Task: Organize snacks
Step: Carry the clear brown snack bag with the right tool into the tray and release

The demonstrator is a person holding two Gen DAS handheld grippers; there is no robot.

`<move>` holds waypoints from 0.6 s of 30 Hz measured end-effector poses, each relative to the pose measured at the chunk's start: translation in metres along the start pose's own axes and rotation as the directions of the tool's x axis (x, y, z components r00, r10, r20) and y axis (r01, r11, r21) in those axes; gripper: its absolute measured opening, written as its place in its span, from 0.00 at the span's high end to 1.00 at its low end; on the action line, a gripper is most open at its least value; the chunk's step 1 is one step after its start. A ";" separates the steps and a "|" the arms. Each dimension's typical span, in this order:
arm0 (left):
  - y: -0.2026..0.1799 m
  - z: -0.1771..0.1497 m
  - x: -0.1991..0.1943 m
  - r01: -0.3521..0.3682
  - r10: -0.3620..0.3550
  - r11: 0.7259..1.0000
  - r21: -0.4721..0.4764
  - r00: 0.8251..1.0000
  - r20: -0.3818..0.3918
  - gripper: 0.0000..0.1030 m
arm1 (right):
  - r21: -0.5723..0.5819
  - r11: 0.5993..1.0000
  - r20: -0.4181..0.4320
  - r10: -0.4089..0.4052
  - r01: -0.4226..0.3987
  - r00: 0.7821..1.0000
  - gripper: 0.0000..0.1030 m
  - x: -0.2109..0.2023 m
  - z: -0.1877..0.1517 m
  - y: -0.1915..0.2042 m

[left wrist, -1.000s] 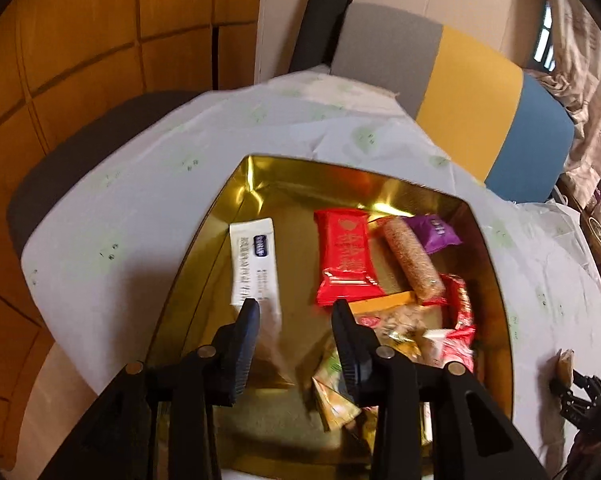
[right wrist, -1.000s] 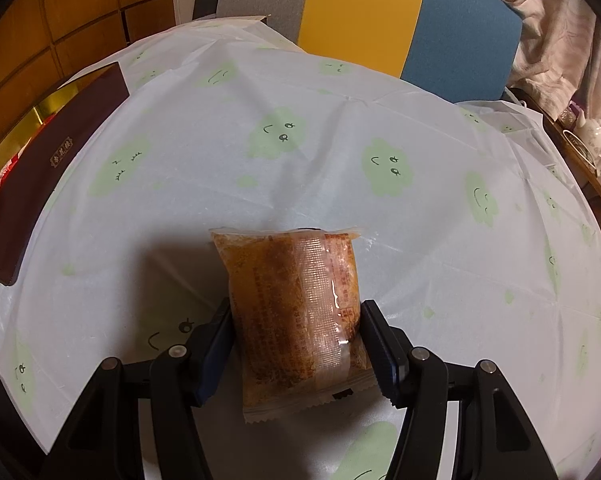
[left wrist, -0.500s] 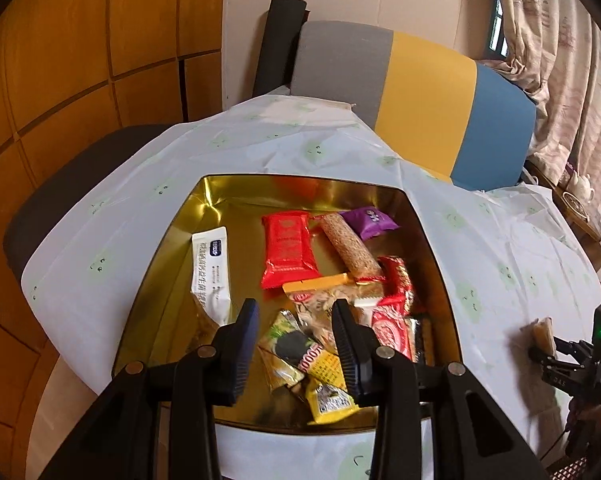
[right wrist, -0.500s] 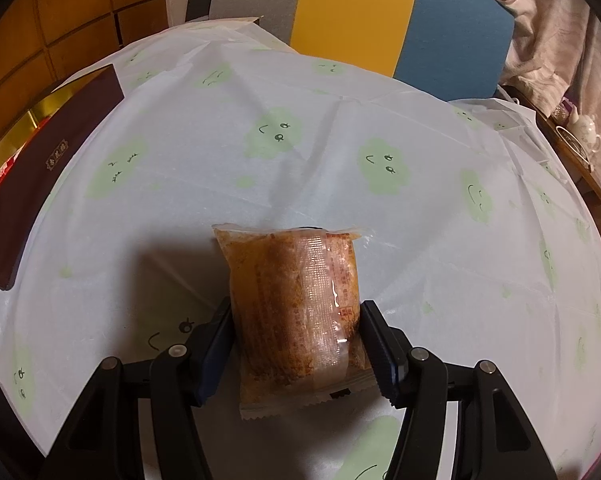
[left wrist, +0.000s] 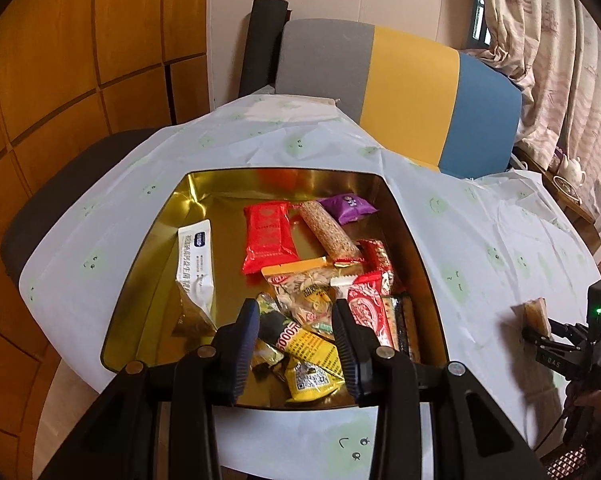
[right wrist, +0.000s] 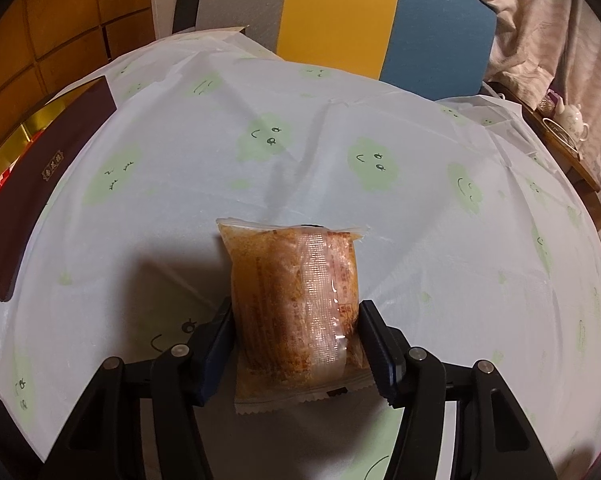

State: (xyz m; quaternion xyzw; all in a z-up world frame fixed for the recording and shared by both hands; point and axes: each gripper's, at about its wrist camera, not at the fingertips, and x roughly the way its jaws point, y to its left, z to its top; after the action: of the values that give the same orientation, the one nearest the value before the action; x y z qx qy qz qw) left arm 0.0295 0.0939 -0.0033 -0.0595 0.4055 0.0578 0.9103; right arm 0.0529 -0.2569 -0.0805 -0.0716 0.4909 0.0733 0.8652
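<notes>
Jaws of the right gripper (right wrist: 296, 340) are seen pinching a clear packet of orange crumbed snack (right wrist: 296, 300) by its two long sides, the packet held just above the cloud-printed tablecloth (right wrist: 420, 220). Those of the left gripper (left wrist: 296, 340) are held part-spread with nothing between them, poised over the near end of the gold tin (left wrist: 148, 264). The sorting is judged well advanced: about a dozen wrapped snacks are already gathered in the tin, and the one held packet is the only snack seen left outside it. Counted in the tin, near to far: one yellow sachet (left wrist: 312, 364), one seed packet (left wrist: 304, 292), one white sachet (left wrist: 196, 264), one large red packet (left wrist: 266, 236), one grain bar (left wrist: 330, 232) and one purple sweet (left wrist: 348, 206); the red wrappers at the right side overlap too much for a firm count. One dark lid (right wrist: 32, 200) is seen leaning at the tin's edge.
</notes>
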 end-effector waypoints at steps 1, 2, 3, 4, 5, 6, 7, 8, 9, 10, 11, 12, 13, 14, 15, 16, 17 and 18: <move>0.000 -0.001 0.000 -0.003 0.003 1.000 0.001 1.000 -0.001 0.63 | 0.003 1.000 -0.001 0.001 -0.001 1.000 0.42 0.000 0.000 0.000; 0.000 -0.002 0.001 -0.005 0.005 1.000 0.003 1.000 -0.004 0.63 | 0.007 1.000 -0.002 0.001 -0.001 1.000 0.42 0.000 0.000 0.000; -0.001 -0.003 0.001 -0.004 0.004 1.000 0.005 1.000 -0.007 0.63 | 0.010 1.000 -0.003 0.000 0.000 1.000 0.42 0.000 0.000 0.000; 0.000 -0.004 0.001 0.000 0.001 1.000 0.004 1.000 -0.011 0.63 | 0.013 1.000 -0.007 0.001 -0.001 1.000 0.42 -0.001 0.000 -0.001; 0.000 -0.005 0.002 0.002 -0.002 1.000 0.003 1.000 -0.015 0.63 | 0.022 1.000 -0.015 0.006 -0.005 1.000 0.42 -0.001 0.001 -0.001; 0.001 -0.006 0.002 0.002 -0.002 1.000 0.000 1.000 -0.016 0.63 | 0.034 0.999 -0.023 0.013 -0.012 1.000 0.42 0.000 0.002 -0.003; 0.003 -0.006 0.002 0.002 -0.002 1.000 -0.004 1.000 -0.017 0.63 | 0.061 0.998 -0.039 0.028 -0.025 0.999 0.42 0.000 0.004 -0.006; 0.005 -0.007 0.002 0.002 -0.003 1.000 -0.009 1.000 -0.019 0.63 | 0.072 0.997 -0.048 0.035 -0.032 0.998 0.42 0.001 0.006 -0.007; 0.007 -0.008 0.002 -0.001 0.001 1.000 -0.015 1.000 -0.018 0.63 | 0.077 0.996 -0.056 0.040 -0.035 0.998 0.42 0.000 0.007 -0.008; 0.010 -0.009 0.001 -0.006 0.006 1.000 -0.020 1.000 -0.015 0.63 | 0.079 0.996 -0.064 0.042 -0.036 0.997 0.42 0.000 0.007 -0.007; 0.013 -0.009 0.001 -0.012 0.012 1.000 -0.021 1.000 -0.013 0.63 | 0.081 0.996 -0.070 0.044 -0.038 0.997 0.42 -0.001 0.007 -0.006; 0.017 -0.010 0.002 -0.017 0.017 1.000 -0.025 1.000 -0.014 0.63 | 0.085 0.996 -0.075 0.046 -0.040 0.996 0.42 -0.001 0.008 -0.006; 0.020 -0.011 0.002 -0.021 0.021 0.999 -0.032 1.000 -0.015 0.63 | 0.091 0.995 -0.081 0.051 -0.043 0.995 0.43 -0.002 0.009 -0.005; 0.023 -0.012 0.002 -0.024 0.024 0.999 -0.038 1.000 -0.017 0.63 | 0.099 0.994 -0.087 0.064 -0.055 0.994 0.43 -0.003 0.009 -0.005; 0.027 -0.013 0.002 -0.030 0.030 0.999 -0.045 0.999 -0.019 0.63 | 0.105 0.992 -0.089 0.082 -0.073 0.993 0.43 -0.004 0.010 -0.004; 0.031 -0.014 0.002 -0.039 0.038 0.998 -0.052 0.999 -0.019 0.63 | 0.112 0.988 -0.093 0.113 -0.102 0.989 0.43 -0.006 0.013 -0.001; 0.035 -0.015 0.002 -0.045 0.044 0.997 -0.060 0.999 -0.020 0.63 | 0.115 0.986 -0.095 0.130 -0.119 0.987 0.44 -0.007 0.015 0.002; 0.040 -0.016 0.002 -0.053 0.052 0.996 -0.074 0.998 -0.020 0.63 | 0.117 0.984 -0.095 0.148 -0.137 0.984 0.44 -0.009 0.018 0.006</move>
State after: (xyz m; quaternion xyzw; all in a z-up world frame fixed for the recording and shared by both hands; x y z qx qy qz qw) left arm 0.0130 0.1312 -0.0178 -0.0830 0.4127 0.0962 0.9020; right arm 0.0619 -0.2483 -0.0641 0.0079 0.5422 0.1043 0.8337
